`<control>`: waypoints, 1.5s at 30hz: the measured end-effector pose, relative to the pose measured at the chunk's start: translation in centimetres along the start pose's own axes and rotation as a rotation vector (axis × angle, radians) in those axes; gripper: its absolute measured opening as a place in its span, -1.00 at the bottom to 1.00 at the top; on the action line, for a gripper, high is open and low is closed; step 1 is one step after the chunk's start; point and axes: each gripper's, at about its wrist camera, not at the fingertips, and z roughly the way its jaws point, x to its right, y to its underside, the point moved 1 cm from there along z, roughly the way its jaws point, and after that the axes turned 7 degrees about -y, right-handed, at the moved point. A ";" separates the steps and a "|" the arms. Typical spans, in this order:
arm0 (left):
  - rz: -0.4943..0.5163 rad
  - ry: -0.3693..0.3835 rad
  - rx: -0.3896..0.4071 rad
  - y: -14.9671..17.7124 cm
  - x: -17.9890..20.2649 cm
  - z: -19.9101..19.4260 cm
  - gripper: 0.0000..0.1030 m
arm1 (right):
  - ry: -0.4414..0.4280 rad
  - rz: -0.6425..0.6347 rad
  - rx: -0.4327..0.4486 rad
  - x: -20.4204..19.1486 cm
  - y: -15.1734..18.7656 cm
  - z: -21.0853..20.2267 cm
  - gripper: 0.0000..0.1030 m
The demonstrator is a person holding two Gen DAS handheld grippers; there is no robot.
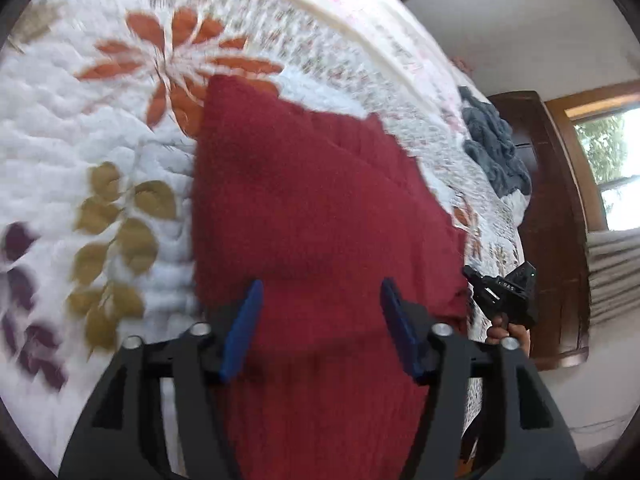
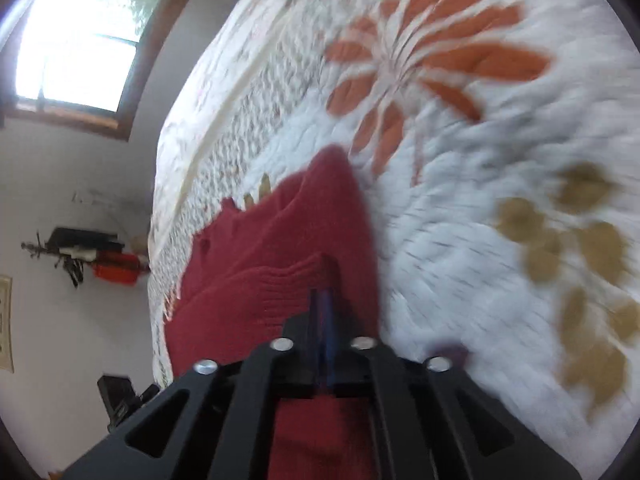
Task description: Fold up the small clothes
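**Right claw pinched on red knit; left claw spread above it**

Right gripper (image 2: 325, 300): blue fingers pressed together, a ridge of the red knitted garment (image 2: 272, 264) caught between them. Ribbed edge of the knit bunches up just ahead of the fingertips. Fabric runs on under the black frame toward the camera.

Left gripper (image 1: 318, 300): blue fingers (image 1: 244, 328) set wide apart, nothing between them. Garment (image 1: 312, 208) fills the space below and beyond; whether the tips touch the cloth cannot be told from this view.

Garment lies on a white quilted bedspread (image 1: 52, 128) printed with an orange flower (image 1: 168, 60), olive leaves (image 1: 120, 232) and purple leaves (image 1: 20, 280). A layered edge runs diagonally across its upper right part in the left wrist view. Far corner overlaps the orange flower's lower petals. In the right wrist view the garment sits near the quilt's fringed edge.

Both views motion-blurred; quilt stitching smeared.

Grey-blue crumpled cloth (image 1: 496, 148) sits farther along the bed, well apart from the red piece. In the left view, a hand (image 1: 506, 330) grips the other black device at the right edge. Dark wooden bed frame (image 1: 552, 208) and a window (image 2: 76, 48) lie beyond. A wall rack with black and red items (image 2: 100, 260) shows in the right view.
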 end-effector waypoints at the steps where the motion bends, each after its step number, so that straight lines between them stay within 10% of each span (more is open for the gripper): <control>1: 0.017 0.000 0.015 1.1 0.3 -2.1 0.33 | -0.018 -0.007 0.000 -0.3 0.9 -1.3 -0.47; 8: -0.050 -0.004 -0.043 13.7 -3.6 -10.8 0.45 | -0.013 -0.014 -0.179 1.7 15.1 -12.6 -0.04; 17: -0.186 -0.007 -0.183 28.6 -9.5 -14.3 0.48 | 0.060 0.148 -0.297 8.2 32.3 -21.9 0.01; 37: -0.220 -0.002 -0.340 31.0 -10.1 -9.0 0.47 | 0.014 0.149 -0.295 7.1 34.1 -20.5 0.01; 45: -0.203 -0.020 -0.376 31.7 -9.8 -8.0 0.03 | -0.009 0.170 -0.273 8.2 33.7 -22.3 0.00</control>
